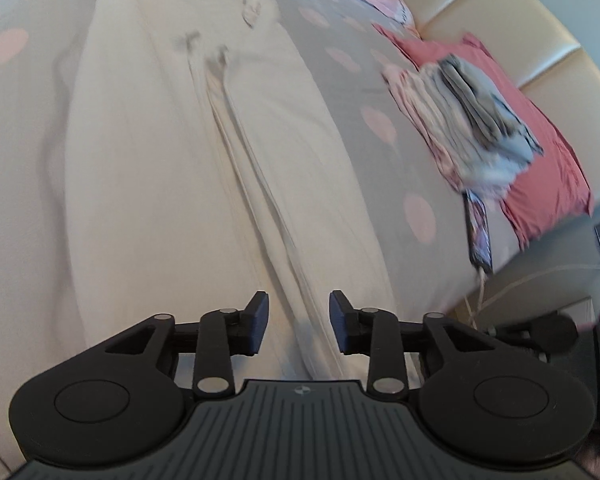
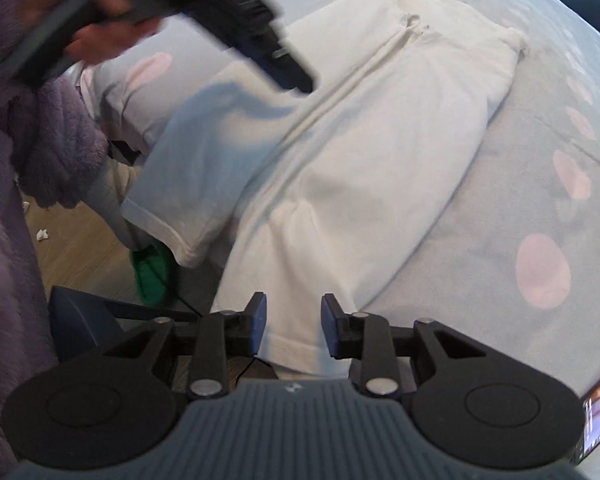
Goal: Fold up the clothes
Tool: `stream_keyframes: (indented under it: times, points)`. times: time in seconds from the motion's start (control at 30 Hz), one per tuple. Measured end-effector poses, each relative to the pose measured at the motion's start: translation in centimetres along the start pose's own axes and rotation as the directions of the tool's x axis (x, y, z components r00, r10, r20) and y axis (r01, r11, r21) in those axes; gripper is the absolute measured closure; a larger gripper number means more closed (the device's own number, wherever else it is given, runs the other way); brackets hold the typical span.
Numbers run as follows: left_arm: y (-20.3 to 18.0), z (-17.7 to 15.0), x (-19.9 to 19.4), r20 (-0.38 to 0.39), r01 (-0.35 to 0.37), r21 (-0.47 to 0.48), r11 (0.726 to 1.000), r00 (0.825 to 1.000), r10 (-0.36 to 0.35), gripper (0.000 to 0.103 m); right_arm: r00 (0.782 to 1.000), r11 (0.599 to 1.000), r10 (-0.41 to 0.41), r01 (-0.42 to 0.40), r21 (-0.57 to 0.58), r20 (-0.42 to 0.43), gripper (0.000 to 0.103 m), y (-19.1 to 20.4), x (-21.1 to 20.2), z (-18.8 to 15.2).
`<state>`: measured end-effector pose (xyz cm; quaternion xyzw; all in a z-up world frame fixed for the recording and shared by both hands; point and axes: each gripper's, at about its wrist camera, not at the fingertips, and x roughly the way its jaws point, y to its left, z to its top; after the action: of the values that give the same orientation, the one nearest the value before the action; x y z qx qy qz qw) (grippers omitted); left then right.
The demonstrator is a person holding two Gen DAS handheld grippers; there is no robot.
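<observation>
A long cream-white garment (image 1: 204, 184) lies spread lengthwise on the grey bedspread (image 1: 384, 184) with pink dots. It has a central seam and two dark drawstring ends near its far end. My left gripper (image 1: 299, 322) hovers over its near part, open, nothing between the pads. In the right wrist view the same white garment (image 2: 360, 168) stretches away, one hem hanging over the bed's edge. My right gripper (image 2: 293, 326) is open above the near hem, the cloth lying below the gap. The left gripper's body (image 2: 256, 28) hangs blurred over the garment, held by a hand (image 2: 88, 8).
A stack of folded clothes (image 1: 472, 120) sits on a red pillow (image 1: 540, 152) by the cream headboard (image 1: 520, 32). A phone (image 1: 478, 236) lies at the bed edge. Purple fleece sleeve (image 2: 24, 128), wooden floor (image 2: 80, 248) and a green slipper (image 2: 152, 276) are on the left.
</observation>
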<state>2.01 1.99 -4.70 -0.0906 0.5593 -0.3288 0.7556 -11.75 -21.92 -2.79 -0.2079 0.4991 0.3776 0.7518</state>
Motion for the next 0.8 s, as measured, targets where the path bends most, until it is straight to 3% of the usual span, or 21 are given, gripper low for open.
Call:
stream_keyframes:
  times: [0.17, 0.33, 0.4, 0.57, 0.73, 0.8]
  points:
    - [-2.5, -3.6, 1.0, -0.045, 0.027, 0.017, 0.999, 0.999, -0.026, 0.056, 1.0, 1.0, -0.02, 0.02, 0.003, 0.0, 0.066, 0.1, 0.3, -1.0]
    - [-3.0, -6.3, 2.4, -0.074, -0.016, -0.033, 0.999, 0.997, 0.013, 0.054, 0.998, 0.999, -0.043, 0.042, 0.021, 0.04, 0.066, -0.6, -0.8, -1.1]
    - [-3.1, -6.9, 3.0, -0.07, -0.013, -0.022, 1.0, 0.998, 0.012, 0.054, 0.997, 0.997, -0.057, 0.055, 0.052, 0.05, 0.058, -1.3, -1.2, -1.1]
    - [-3.6, -7.7, 5.0, -0.082, -0.002, -0.002, 1.0, 0.997, 0.002, 0.053, 0.995, 0.993, -0.099, 0.1, 0.066, -0.016, 0.058, -2.1, -0.1, -1.3]
    - [-3.6, -8.3, 6.5, -0.118, 0.031, 0.031, 0.999, 0.993, -0.028, 0.058, 0.995, 0.995, -0.084, 0.086, 0.045, -0.049, 0.058, -2.2, 0.1, -1.6]
    - [-3.6, -8.4, 6.4, -0.119, 0.053, 0.059, 0.997, 0.992, -0.046, 0.068, 0.997, 0.996, -0.065, 0.068, 0.056, -0.048, 0.058, -2.5, -0.1, -1.6]
